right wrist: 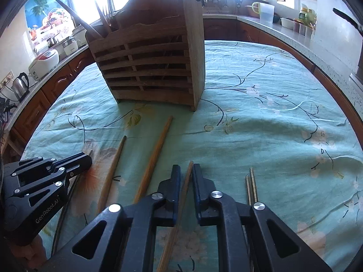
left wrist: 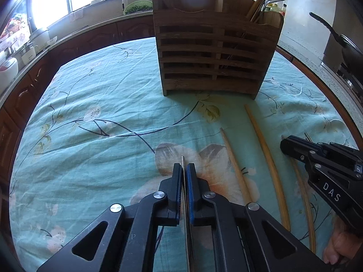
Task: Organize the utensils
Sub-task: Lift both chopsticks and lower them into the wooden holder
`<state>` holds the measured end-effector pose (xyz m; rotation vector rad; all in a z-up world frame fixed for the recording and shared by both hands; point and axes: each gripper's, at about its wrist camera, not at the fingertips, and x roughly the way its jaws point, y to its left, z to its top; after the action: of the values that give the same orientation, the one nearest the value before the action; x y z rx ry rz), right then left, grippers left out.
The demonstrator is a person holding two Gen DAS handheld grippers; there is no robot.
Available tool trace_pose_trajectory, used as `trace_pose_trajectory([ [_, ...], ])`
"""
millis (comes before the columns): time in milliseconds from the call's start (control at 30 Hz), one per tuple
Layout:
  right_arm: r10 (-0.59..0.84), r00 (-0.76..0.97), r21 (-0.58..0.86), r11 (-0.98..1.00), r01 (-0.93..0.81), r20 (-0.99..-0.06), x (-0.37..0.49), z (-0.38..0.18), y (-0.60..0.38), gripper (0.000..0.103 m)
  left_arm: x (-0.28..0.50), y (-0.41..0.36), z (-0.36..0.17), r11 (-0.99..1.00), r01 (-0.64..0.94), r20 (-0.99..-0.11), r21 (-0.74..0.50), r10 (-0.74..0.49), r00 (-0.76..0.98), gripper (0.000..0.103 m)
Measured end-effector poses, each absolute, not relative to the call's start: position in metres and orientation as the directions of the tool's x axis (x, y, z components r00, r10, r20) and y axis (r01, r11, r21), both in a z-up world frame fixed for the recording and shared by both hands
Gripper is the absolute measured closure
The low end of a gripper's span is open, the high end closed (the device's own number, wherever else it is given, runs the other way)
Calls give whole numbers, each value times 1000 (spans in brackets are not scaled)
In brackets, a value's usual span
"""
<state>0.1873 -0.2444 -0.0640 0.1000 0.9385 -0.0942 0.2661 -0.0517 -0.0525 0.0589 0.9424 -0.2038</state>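
Left gripper: I clamp a metal chopstick.
Right gripper: clamped on a wooden chopstick.
Caddy: twelve o'clock.

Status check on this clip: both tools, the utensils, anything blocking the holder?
Left tool shut on metal chopstick. Right tool shut on wooden chopstick. Two wooden chopsticks loose on cloth. Wooden holder ahead, path clear.

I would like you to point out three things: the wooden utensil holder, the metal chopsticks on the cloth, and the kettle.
wooden utensil holder (right wrist: pixel 156 68), right wrist view, slatted front.
metal chopsticks (right wrist: pixel 252 185), right wrist view, upper shafts.
kettle (right wrist: pixel 20 86), right wrist view, steel body.
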Motion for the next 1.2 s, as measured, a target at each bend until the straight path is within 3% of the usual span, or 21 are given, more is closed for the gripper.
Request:
trace_pose_trajectory([
  [133, 5, 600, 104, 986, 130, -800, 180, -58, -251, 98, 259, -33, -44, 974, 185, -796, -129, -213, 567, 100],
  [433, 71, 713, 195, 976, 93, -697, 145, 5, -250, 98, 214, 9, 15, 939, 193, -668, -284, -339, 662, 100],
  [867, 95, 858, 230, 973, 28, -505, 104, 100, -251, 98, 142, 41, 91, 926, 248, -508, -285, -365, 780, 100],
  [1200, 81, 890, 224, 974, 25, -449, 103, 123, -252, 98, 133, 46, 108, 929, 250, -456, -272, -353, 817, 100],
])
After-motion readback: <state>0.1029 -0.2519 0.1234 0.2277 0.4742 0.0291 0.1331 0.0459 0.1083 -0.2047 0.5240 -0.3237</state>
